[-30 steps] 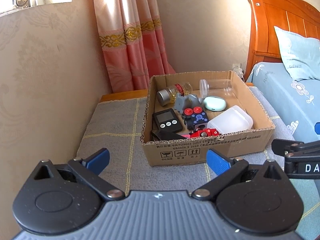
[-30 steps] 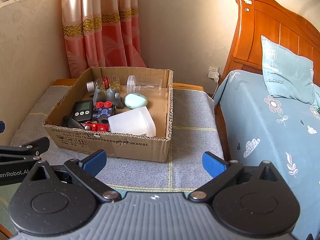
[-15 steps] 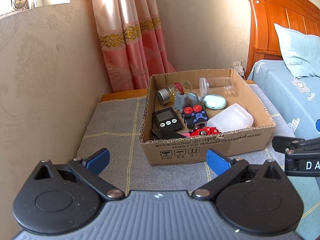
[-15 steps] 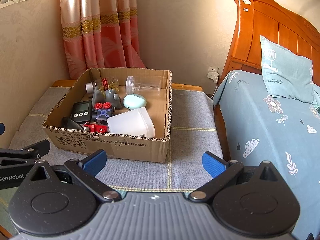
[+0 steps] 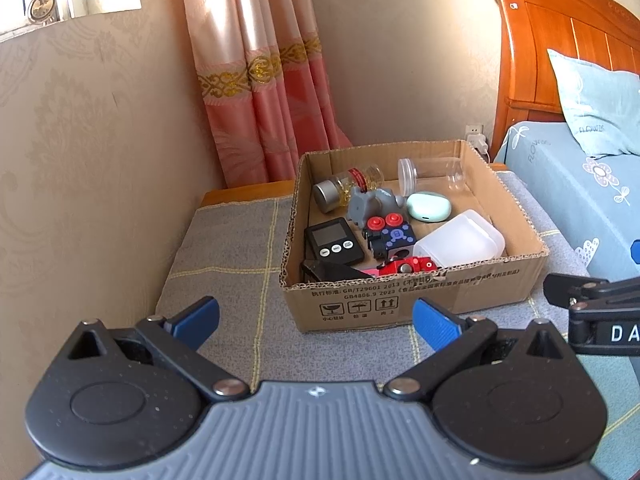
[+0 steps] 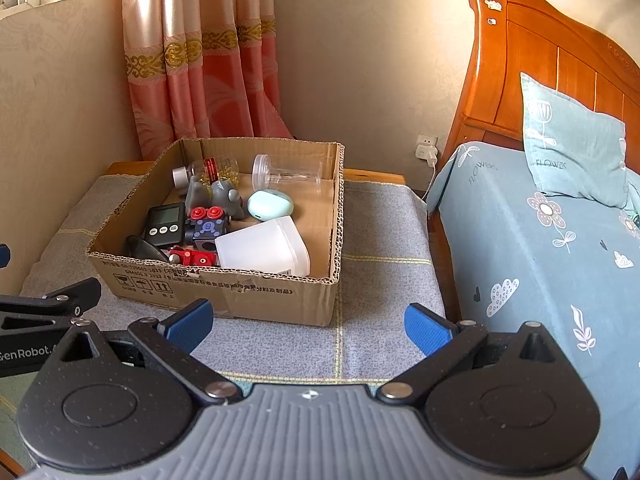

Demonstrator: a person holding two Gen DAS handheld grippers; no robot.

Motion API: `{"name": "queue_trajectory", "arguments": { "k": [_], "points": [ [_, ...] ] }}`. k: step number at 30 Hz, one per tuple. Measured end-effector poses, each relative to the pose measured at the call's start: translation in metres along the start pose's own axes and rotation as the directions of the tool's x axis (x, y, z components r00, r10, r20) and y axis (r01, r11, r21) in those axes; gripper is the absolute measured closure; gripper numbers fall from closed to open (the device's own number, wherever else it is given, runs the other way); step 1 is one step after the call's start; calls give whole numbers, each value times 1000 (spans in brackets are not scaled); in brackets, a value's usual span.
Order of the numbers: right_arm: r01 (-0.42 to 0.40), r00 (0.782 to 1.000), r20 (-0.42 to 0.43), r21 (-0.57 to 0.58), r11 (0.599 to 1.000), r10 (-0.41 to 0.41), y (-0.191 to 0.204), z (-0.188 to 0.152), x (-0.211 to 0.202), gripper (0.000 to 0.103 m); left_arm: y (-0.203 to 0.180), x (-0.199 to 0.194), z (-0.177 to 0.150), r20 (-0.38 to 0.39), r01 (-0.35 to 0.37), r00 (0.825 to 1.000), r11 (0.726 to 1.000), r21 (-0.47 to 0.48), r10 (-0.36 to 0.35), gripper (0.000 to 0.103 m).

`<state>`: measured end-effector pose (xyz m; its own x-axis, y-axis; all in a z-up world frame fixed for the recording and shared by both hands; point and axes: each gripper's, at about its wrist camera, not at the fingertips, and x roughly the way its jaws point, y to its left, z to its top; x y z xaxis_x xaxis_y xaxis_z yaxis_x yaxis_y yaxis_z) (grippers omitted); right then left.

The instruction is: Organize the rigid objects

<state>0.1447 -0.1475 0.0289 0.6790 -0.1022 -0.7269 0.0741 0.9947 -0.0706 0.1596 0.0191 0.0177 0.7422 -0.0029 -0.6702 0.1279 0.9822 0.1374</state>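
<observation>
Both grippers hang spread and empty above the grey checked cloth point(image 5: 232, 240) on the bedside table: the left gripper point(image 5: 316, 320) on the left with its blue-padded fingers point(image 5: 196, 316) wide apart, the right gripper point(image 6: 308, 322) likewise released, each short of the shallow brown cardboard box point(image 5: 412, 292) that sits on the cloth. Beyond the cloth on the left hangs a pink curtain with a gold band point(image 5: 260, 80). Inside the box, from its left side, lie a black digital timer with three buttons point(image 5: 334, 240) and, in the near corner, a black wedge-shaped piece point(image 5: 332, 270); behind them a small glass jar with a silver lid point(image 5: 344, 190) on its side, touching a grey toy figure point(image 5: 374, 204). Further right come a dark blue block toy with two red knobs point(image 5: 390, 234), a red toy vehicle point(image 5: 408, 266) against the near wall, a clear plastic cylinder point(image 5: 432, 174) at the back, a mint-green oval case point(image 5: 428, 208) and a frosted white plastic container point(image 5: 460, 240) on its side. Right of the table stands a bed with a blue flowered sheet point(image 6: 540, 248) and an orange wooden headboard point(image 6: 532, 52)
</observation>
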Motion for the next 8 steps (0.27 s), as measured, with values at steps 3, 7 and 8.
{"name": "queue_trajectory", "arguments": {
  "k": [3, 7, 8],
  "points": [
    [0, 1000, 3, 0, 1000, 0, 0, 1, -1, 0, 0, -1, 1, 2, 0, 1000, 1000, 0, 0, 1],
    [-1, 1000, 5, -2, 1000, 1, 0, 1, -3, 0, 0, -2, 2, 3, 2, 1000, 1000, -2, -2, 1],
    [-2, 1000, 5, -3, 1000, 2, 0, 1, -3, 0, 0, -3, 2, 4, 3, 1000, 1000, -2, -3, 1]
  ]
}}
